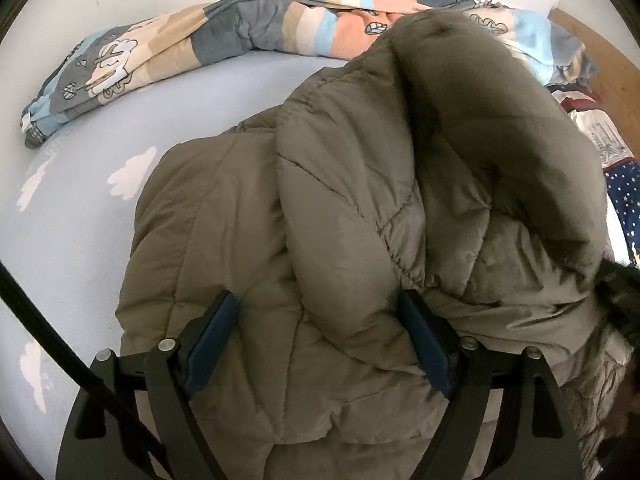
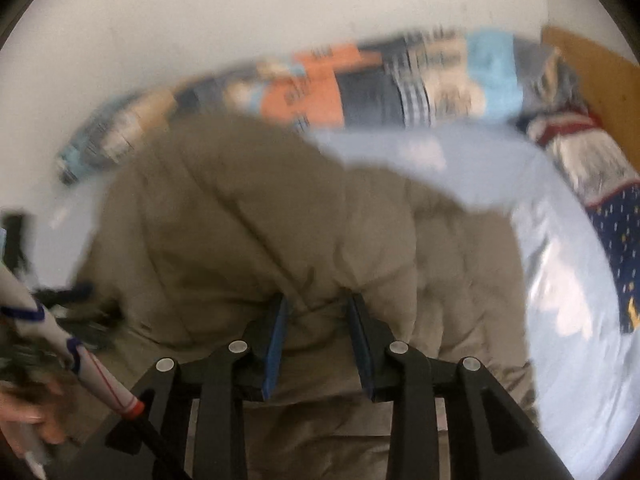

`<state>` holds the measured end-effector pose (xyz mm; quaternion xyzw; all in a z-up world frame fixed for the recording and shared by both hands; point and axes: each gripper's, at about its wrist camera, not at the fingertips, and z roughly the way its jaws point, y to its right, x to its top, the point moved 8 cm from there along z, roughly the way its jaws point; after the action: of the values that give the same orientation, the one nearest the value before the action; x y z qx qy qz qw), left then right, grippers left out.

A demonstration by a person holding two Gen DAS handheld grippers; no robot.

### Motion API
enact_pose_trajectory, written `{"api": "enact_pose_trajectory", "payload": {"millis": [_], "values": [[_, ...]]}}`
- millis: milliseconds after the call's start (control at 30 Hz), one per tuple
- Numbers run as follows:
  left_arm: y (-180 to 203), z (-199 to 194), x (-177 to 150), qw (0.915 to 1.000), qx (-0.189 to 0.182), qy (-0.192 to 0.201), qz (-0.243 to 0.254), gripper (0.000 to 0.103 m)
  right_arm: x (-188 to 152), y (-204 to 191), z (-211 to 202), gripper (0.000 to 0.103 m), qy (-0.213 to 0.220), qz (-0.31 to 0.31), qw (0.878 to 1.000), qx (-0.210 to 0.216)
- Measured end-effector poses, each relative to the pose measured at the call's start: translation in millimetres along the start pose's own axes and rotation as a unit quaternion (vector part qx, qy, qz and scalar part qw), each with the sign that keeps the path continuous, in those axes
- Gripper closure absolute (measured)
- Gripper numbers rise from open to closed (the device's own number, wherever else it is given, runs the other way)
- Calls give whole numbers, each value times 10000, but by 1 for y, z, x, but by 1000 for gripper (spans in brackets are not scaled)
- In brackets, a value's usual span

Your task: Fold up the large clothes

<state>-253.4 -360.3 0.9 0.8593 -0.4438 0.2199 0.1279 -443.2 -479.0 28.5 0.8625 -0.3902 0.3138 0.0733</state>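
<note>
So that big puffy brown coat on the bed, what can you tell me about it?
The coat is olive-brown, quilted and puffy, with stitched diamond seams and what looks like fur trim at its right edge. It lies bunched on the pale blue sheet, one thick fold humped over the rest. The left claw stands wide astride a padded fold; the right claw has fabric between its narrower jaws, though blur hides whether it grips.

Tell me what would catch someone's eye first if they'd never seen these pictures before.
A big puffy olive-brown coat fills the middle of both views, bunched up on a pale blue bed sheet with white cloud shapes. The left gripper sits over its near edge with its jaws wide apart. Behind it, along the white wall, lies a rolled blanket with orange, grey and blue patches.
</note>
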Motion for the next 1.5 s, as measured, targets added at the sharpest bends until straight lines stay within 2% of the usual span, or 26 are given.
{"api": "enact_pose_trajectory", "payload": {"millis": [33,133,267,367,433,467,500,567,667,833,867,933,967,1033,1100,1200,1267,1333,1433,1500], "values": [[0,0,0,10000,3,-1,10,18,-7,-2,11,69,-176,-91,9998,-28],[0,0,-1,10000,17,7,35,18,-13,-6,18,69,-154,-340,9991,-205],[-4,-6,1,9998,-165,14,-115,18,-7,-4,0,70,-230,-92,9996,-140],[-6,-18,8,9989,-356,182,-254,18,6,-4,-28,70,122,-82,9998,-167],[-3,-30,13,9977,-451,417,-269,18,20,-8,-51,70,575,-67,9983,-101],[1,-36,16,9970,-506,548,-222,18,22,-10,-56,70,680,-30,9977,-40],[6,-42,19,9962,-516,696,-122,18,27,-15,-62,69,843,44,9962,196],[14,-48,20,9960,-346,816,86,18,32,-22,-63,70,986,86,9942,424],[16,-50,22,9955,-118,908,231,18,37,-43,-55,70,963,11,9928,709],[-11,-51,31,9953,-186,919,-232,18,69,-69,-48,70,1125,-263,9881,1016],[-18,-51,33,9951,-152,921,-333,18,73,-72,-45,70,1105,-285,9877,1066],[-30,-46,33,9956,-39,816,-462,18,77,-81,-20,70,679,-329,9887,1293],[-37,-42,31,9961,94,707,-525,18,71,-83,-7,70,494,-351,9903,1249],[-48,-35,28,9957,159,594,-688,18,48,-90,27,70,-167,-559,9916,1151],[-56,-32,26,9948,94,495,-889,19,22,-94,56,69,-532,-813,9912,903],[-59,-36,27,9939,26,560,-950,18,21,-88,53,69,-418,-531,9920,1067],[-57,-41,28,9940,14,661,-873,18,30,-81,32,69,-296,-328,9912,1247],[-52,-44,28,9940,-38,718,-822,18,41,-70,2,69,54,-230,9906,1346],[-40,-46,29,9944,-205,767,-696,18,46,-47,-29,68,346,-68,9919,1218],[-27,-45,27,9952,-325,778,-503,18,38,-27,-40,67,368,-46,9950,925]]}}
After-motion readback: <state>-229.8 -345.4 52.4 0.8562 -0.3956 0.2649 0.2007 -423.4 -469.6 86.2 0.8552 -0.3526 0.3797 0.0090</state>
